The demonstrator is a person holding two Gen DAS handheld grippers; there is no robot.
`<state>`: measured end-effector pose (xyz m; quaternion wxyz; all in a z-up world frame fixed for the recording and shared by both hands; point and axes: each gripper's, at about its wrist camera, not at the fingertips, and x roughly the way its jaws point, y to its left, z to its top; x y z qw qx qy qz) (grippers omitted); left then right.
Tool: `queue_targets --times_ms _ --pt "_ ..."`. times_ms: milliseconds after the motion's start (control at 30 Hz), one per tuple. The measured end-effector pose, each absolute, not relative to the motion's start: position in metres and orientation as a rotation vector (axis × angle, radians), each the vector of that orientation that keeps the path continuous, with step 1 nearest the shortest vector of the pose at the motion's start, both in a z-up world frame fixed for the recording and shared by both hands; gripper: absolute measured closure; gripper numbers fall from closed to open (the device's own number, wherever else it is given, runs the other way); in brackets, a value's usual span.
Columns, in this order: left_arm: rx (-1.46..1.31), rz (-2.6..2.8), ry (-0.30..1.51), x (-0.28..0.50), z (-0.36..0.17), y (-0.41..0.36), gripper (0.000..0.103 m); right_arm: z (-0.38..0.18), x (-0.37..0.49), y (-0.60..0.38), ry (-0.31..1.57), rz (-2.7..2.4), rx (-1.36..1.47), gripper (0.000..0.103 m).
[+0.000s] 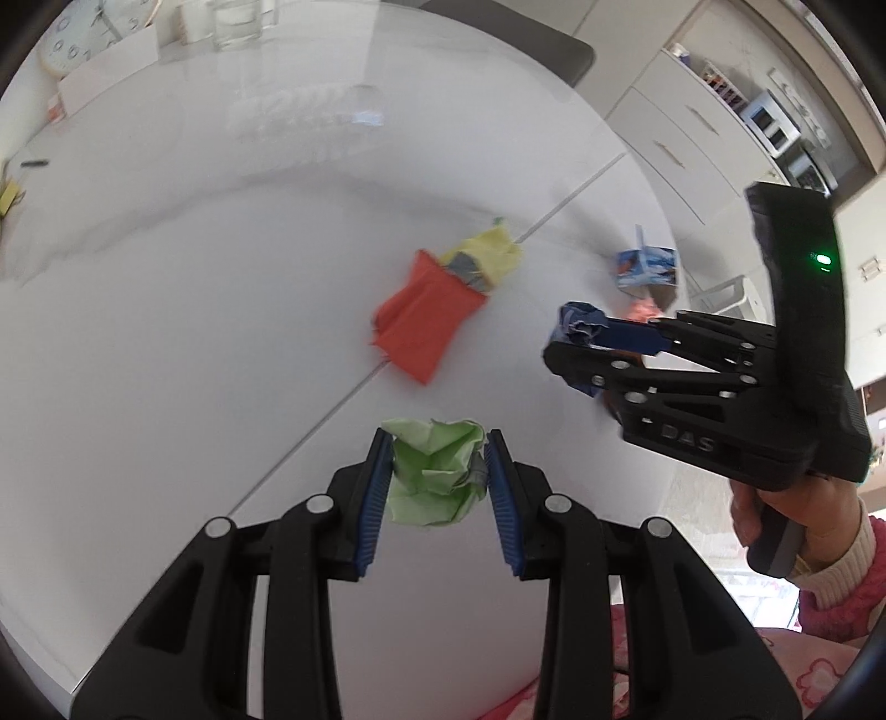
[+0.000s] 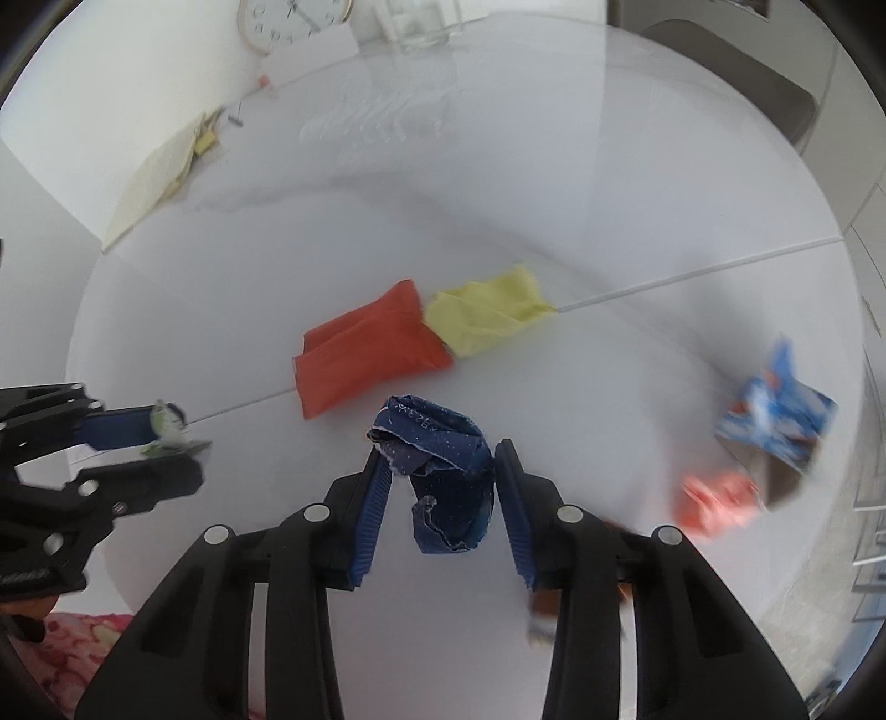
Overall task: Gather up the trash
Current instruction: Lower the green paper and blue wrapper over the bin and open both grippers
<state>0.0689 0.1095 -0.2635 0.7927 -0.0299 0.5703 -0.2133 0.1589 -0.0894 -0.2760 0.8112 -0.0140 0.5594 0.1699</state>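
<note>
white table (image 1: 166, 332): left tongs (image 1: 437, 471) pinch green wad (image 1: 434, 476), right tongs (image 2: 440, 482) pinch blue wad (image 2: 443, 471).

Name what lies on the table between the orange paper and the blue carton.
Only bare white table separates the orange paper, with its yellow paper, from the blue carton, per the right wrist view.

Counter (image 1: 166, 332): white, glossy, one thin seam across it.
Centre: red paper (image 1: 423, 318), folded, touching yellow paper (image 1: 493, 252); both lie on the seam.
Right edge: blue printed carton (image 1: 647, 268), with a crumpled pink scrap (image 2: 717, 501) just beside it.
Far end: glass jar (image 1: 235, 25), clock (image 1: 83, 33), small dark pen-like item (image 1: 34, 163).
</note>
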Motion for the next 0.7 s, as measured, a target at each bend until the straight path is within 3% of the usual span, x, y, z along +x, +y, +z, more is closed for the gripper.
queue_targets --times_ms 233,700 --pt "-0.012 -0.538 1.204 0.054 -0.246 0.063 0.069 -0.244 0.108 -0.162 1.147 0.254 0.044 0.064" --pt "0.148 -0.797 1.175 0.029 -0.223 -0.083 0.069 -0.241 0.013 -0.296 1.123 -0.018 0.195 0.064"
